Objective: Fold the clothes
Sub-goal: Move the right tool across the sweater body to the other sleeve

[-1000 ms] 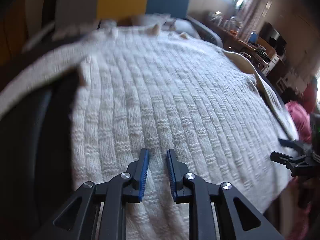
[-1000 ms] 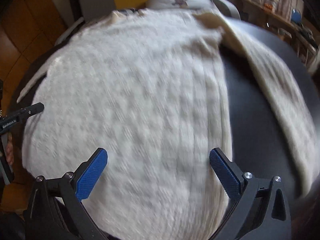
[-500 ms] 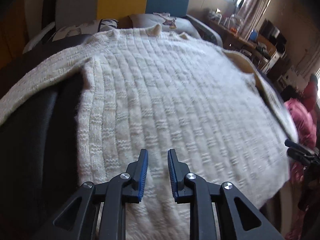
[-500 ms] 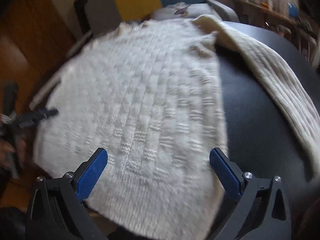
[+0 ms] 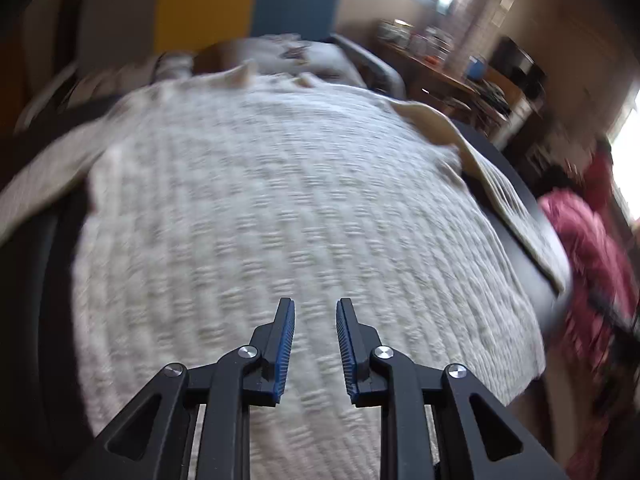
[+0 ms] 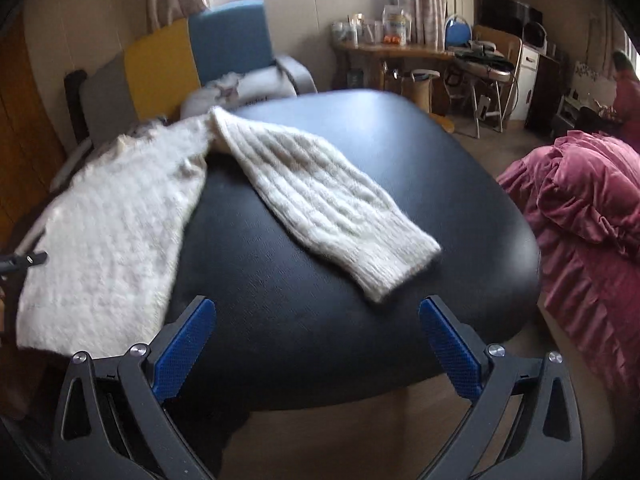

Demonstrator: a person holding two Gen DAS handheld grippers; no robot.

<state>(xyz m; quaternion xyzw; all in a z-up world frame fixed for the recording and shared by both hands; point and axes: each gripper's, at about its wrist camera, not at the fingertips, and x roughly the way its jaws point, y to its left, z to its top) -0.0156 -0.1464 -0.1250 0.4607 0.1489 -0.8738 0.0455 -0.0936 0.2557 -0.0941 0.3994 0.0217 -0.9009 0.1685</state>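
A cream knitted sweater (image 5: 280, 200) lies spread flat on a black round table (image 6: 360, 152). My left gripper (image 5: 315, 308) hovers over the lower part of the sweater's body, its blue pads a narrow gap apart with nothing between them. In the right wrist view the sweater's body (image 6: 112, 232) fills the left side, and one sleeve (image 6: 328, 208) stretches diagonally across the bare table top. My right gripper (image 6: 316, 312) is wide open and empty, low at the table's near edge, with the sleeve cuff just ahead of its right finger.
A pink ruffled bedspread (image 6: 588, 216) lies right of the table. Behind the table stands a yellow and blue chair (image 6: 228, 40) with a pale cushion. A cluttered wooden desk (image 6: 400, 52) is at the back; a person in red (image 6: 624, 88) is far right.
My right gripper has swung right, from over the sweater's body to facing the sleeve and bare table. The left gripper stays over the body, shifted slightly; its gap is unchanged.
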